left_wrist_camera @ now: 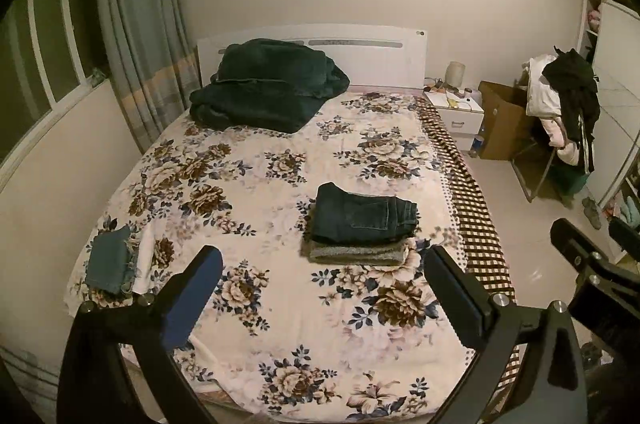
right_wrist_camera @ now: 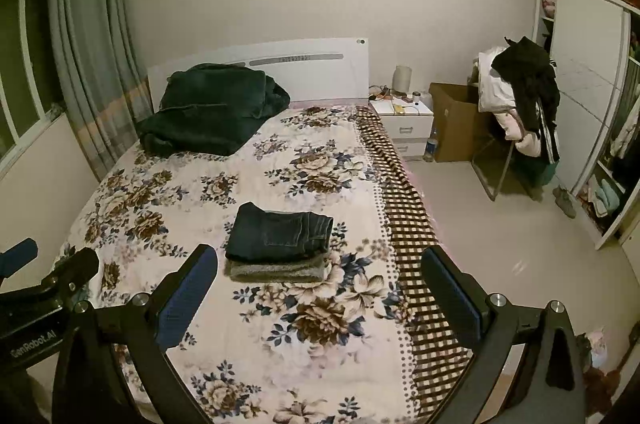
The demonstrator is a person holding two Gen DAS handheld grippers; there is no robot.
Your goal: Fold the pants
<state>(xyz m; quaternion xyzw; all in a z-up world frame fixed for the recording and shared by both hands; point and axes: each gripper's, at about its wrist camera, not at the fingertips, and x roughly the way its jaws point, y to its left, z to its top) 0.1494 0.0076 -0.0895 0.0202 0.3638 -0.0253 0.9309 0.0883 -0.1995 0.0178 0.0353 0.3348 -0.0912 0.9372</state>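
Note:
Dark blue jeans (left_wrist_camera: 362, 216) lie folded on top of a folded grey garment (left_wrist_camera: 360, 252) on the floral bedspread (left_wrist_camera: 280, 304), right of the middle; the stack shows in the right wrist view too (right_wrist_camera: 280, 238). A small folded blue denim piece (left_wrist_camera: 110, 260) lies near the bed's left edge. My left gripper (left_wrist_camera: 324, 264) is open and empty, held above the bed on the near side of the stack. My right gripper (right_wrist_camera: 320, 264) is open and empty, also held back from the stack. Each gripper shows at the edge of the other's view.
A dark green blanket (left_wrist_camera: 264, 84) is heaped by the white headboard (left_wrist_camera: 360, 52). A nightstand (left_wrist_camera: 456, 108), a cardboard box (left_wrist_camera: 500, 120) and a chair piled with clothes (left_wrist_camera: 560, 104) stand right of the bed. A wardrobe (right_wrist_camera: 592, 104) is at far right, curtains (left_wrist_camera: 136, 24) at left.

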